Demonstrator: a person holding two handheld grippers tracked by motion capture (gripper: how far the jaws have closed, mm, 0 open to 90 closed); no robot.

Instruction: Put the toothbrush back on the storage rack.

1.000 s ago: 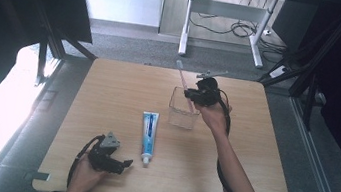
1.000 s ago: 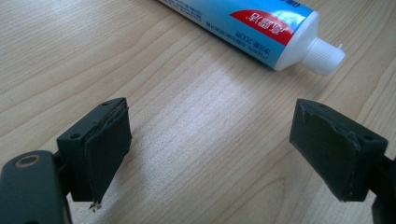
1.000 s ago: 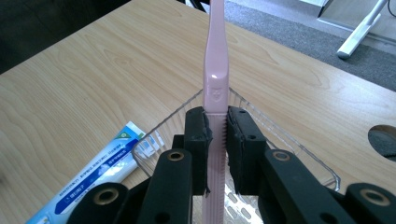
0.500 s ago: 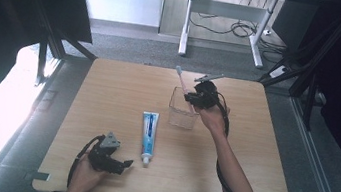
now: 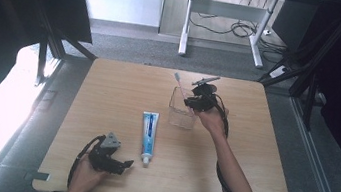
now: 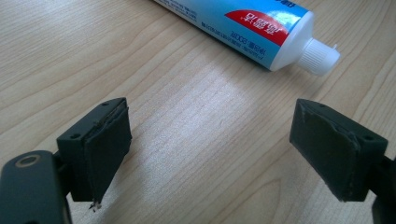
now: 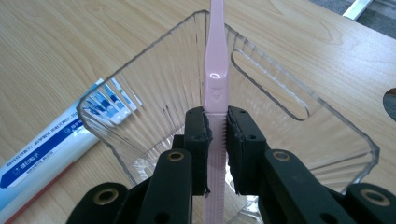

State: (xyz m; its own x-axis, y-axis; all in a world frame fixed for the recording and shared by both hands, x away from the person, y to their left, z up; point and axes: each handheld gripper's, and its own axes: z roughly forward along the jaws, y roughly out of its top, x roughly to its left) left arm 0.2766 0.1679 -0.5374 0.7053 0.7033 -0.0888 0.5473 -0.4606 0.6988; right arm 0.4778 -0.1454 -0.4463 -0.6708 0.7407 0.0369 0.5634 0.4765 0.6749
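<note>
From the high view, the right gripper [image 5: 197, 101] hangs over the clear plastic holder [image 5: 182, 113] that stands at the middle of the table [image 5: 110, 82], towards its far side. It carries a pink toothbrush [image 5: 179, 81], whose upper end sticks out above the holder's far rim. The toothpaste tube [image 5: 149, 133] lies flat just left of and nearer than the holder, cap towards the near edge. The left gripper [image 5: 114, 161] rests at the near left, beside the cap.

In the left gripper view, the jaws stand wide apart with only bare wood between them; the toothpaste tube [image 6: 243, 23] lies beyond them, untouched.

In the right gripper view, the jaws are clamped on the toothbrush [image 7: 215, 88] handle, which points down into the open holder [image 7: 154, 79]. I judge the brush is partly in but not yet released; letting go is left, and the tube waits.
</note>
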